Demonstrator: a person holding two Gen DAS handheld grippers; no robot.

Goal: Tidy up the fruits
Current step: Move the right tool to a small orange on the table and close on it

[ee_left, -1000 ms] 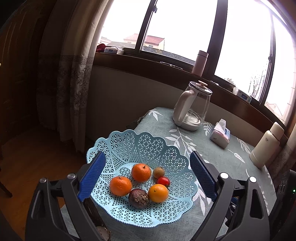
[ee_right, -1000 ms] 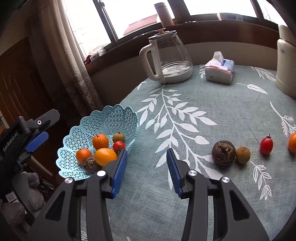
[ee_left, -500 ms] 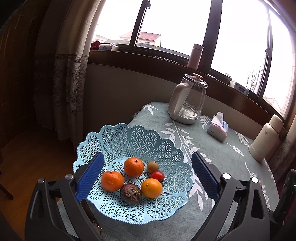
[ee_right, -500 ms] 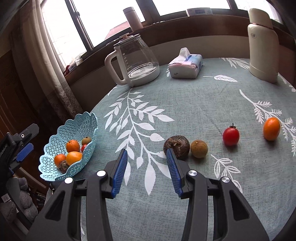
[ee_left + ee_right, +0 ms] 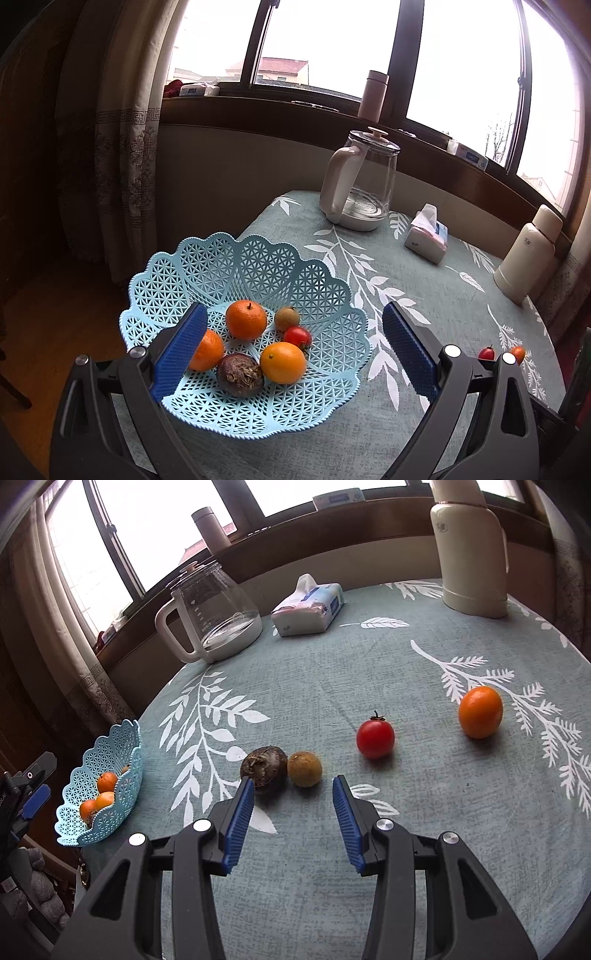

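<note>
Closer now, the open, empty right gripper (image 5: 293, 794) frames a small round brownish-yellow fruit (image 5: 304, 769) at centre frame; the left gripper (image 5: 291, 332) gapes over the pale-blue lattice plastic basket (image 5: 325, 291).

1. A light blue lattice basket (image 5: 258, 266) is sitting at the table's nine o'clock edge, holding two tangerines, an orange fruit, a cherry tomato, a brown longan-like fruit and a dark wrinkled fruit.
2. On the cloth, a dark wrinkled fruit (image 5: 264, 765) is touching a brown round fruit (image 5: 304, 768) at its three o'clock.
3. A red tomato (image 5: 375, 737) and an orange fruit (image 5: 480, 712) are lying apart, farther toward three o'clock.
</note>
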